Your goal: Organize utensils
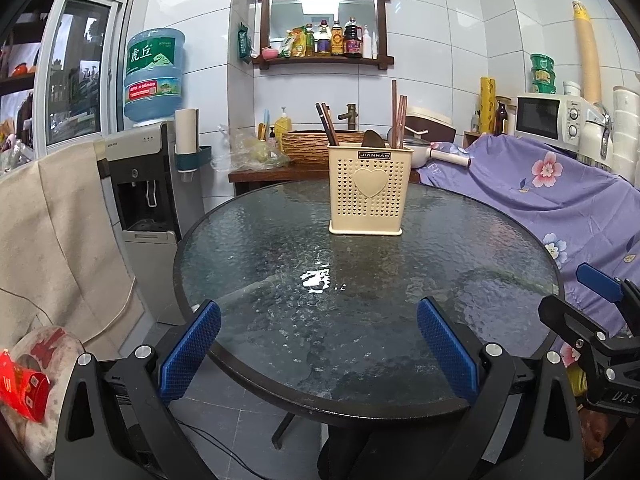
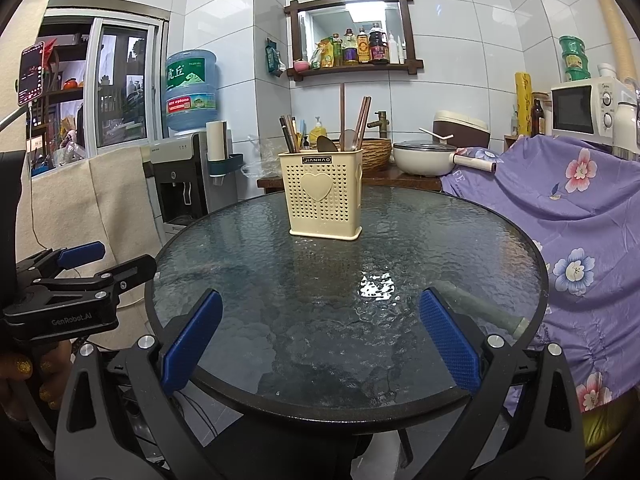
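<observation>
From the left wrist view, the left tongs (image 1: 318, 350) hang over the near edge of the round glass desk (image 1: 248, 248), spread wide apart with nothing between them. The cream utensil holder (image 1: 366, 190) stands upright toward the far side of the desk, well apart from the tongs. Chopsticks (image 1: 329, 128) and a dark spoon (image 1: 374, 139) stick up out of it. The glass around it looks bare; no loose utensil shows.

From the right wrist view, the right tongs (image 2: 320, 350) are likewise spread apart and empty, hovering above the near rim. The holder sits far across the desk, with chopsticks leaning at both ends and spoons between.

My reading is that every utensil is already in the holder, so the sorting looks finished or not yet started. Any next move calls for reaching across to the holder.
</observation>
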`<state>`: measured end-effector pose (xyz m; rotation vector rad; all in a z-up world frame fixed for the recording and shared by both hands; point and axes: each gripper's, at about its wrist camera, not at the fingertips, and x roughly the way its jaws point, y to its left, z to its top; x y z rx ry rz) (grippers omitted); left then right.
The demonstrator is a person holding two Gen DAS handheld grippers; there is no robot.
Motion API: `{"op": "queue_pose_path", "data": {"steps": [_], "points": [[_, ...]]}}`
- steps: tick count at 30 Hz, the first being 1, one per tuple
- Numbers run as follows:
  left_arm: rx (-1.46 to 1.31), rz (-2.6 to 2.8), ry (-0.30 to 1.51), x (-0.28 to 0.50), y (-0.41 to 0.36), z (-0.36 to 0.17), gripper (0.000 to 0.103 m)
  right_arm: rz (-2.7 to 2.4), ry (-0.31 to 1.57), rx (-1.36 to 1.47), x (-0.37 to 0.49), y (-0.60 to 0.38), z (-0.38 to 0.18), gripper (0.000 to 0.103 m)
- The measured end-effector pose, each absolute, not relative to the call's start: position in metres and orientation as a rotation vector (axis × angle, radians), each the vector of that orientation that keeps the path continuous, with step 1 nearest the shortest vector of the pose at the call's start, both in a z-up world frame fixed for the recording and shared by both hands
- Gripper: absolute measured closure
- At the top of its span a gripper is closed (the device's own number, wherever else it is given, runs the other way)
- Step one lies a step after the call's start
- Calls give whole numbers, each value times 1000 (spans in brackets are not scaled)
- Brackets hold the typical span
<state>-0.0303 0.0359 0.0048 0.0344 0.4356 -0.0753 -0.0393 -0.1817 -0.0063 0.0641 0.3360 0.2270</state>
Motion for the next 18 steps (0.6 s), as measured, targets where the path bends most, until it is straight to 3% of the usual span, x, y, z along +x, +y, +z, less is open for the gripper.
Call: {"op": "queue_pose_path", "data": {"steps": [18], "points": [[17, -81, 430, -30, 41, 7, 6, 227, 336, 60, -39, -180, -7, 6]]}}
